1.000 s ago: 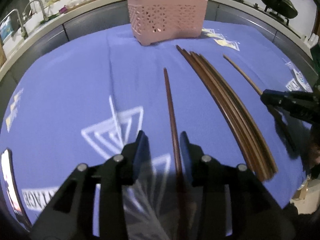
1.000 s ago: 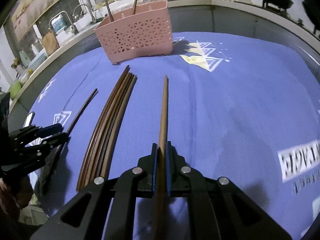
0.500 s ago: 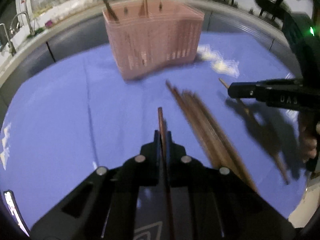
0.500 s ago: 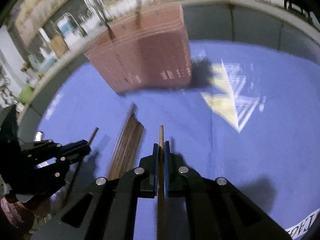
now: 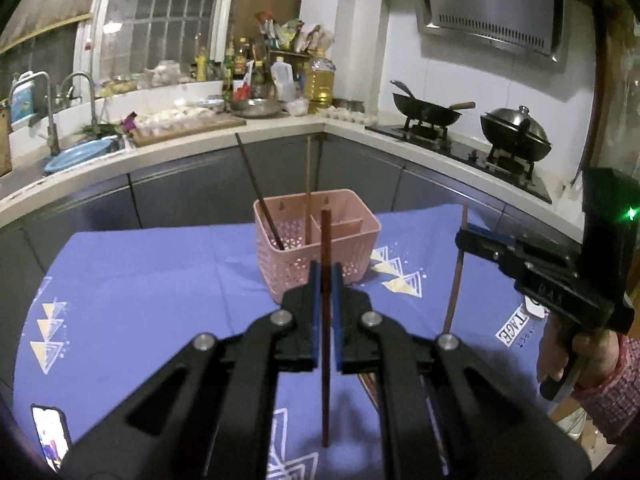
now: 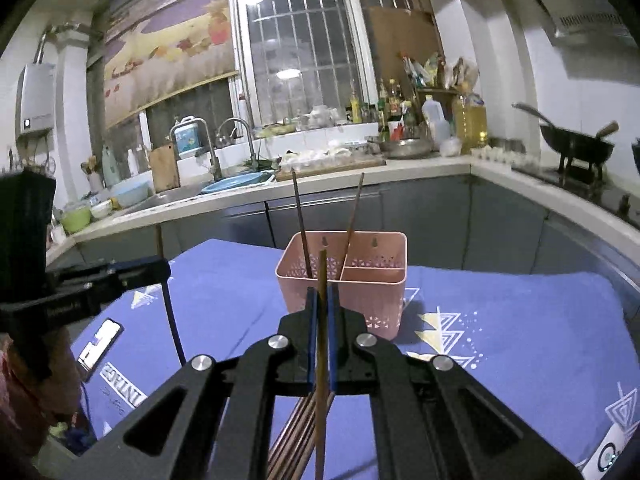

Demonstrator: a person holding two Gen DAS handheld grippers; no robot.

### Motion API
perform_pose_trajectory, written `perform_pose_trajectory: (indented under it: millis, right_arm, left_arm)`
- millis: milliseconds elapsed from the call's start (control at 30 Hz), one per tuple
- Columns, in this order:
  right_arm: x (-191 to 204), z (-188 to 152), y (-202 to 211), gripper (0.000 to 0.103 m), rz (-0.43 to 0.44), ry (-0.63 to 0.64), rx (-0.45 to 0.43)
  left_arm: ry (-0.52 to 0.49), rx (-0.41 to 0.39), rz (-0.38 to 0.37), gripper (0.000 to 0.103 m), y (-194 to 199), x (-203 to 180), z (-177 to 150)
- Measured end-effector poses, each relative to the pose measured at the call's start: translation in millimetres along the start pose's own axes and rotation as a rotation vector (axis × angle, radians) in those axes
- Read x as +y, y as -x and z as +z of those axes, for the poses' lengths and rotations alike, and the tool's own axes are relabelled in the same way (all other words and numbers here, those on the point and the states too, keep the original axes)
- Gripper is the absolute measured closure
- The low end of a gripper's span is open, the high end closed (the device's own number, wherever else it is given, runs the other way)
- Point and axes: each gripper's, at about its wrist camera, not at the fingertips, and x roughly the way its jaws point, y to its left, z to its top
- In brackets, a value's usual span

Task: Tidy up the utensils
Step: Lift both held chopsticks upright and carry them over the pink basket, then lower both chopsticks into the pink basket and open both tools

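My left tool [image 5: 325, 280] & right tool [image 6: 320, 300] each clamp one chopstick [image 5: 326, 320], both lifted off the counter [image 5: 160, 288], pink basket [image 5: 320, 256] straight ahead w/ two sticks inside.

a pink perforated plastic basket [image 5: 316, 248] with divided compartments sits upright on the blue cloth with two chopsticks [image 5: 256, 188] leaning inside, one reddish-brown chopstick [image 5: 326, 320] and one lighter chopstick [image 6: 321, 360] are up off the cloth, a bundle [image 6: 296, 436] lies flat
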Motion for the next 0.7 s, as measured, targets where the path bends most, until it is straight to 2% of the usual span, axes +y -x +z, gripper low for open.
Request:
perform_pose_trajectory:
  millis: [133, 233, 400, 533, 700]
  right_arm:
    - [2, 6, -1, 0.098, 0.002, 0.000, 0.015]
    - [1, 19, 3, 0.098, 0.013, -0.015, -0.012]
    - [-4, 70, 1, 0.098, 0.041, -0.027, -0.093]
    - [-8, 123, -18, 0.098, 0.049, -0.036, -0.154]
    - [-14, 164, -54, 0.098, 0.034, -0.029, -0.178]
  left_arm:
    - [0.005, 0.014, 0.000, 0.098, 0, 4, 3]
    - [0.003, -0.007, -0.004, 0.098, 4, 5, 19]
    - [-0.009, -0.114, -0.031, 0.098, 21, 0, 82]
    - [-0.048, -0.207, 0.001, 0.098, 22, -8, 137]
    - [-0.061, -0.231, 0.061, 0.098, -6, -5, 169]
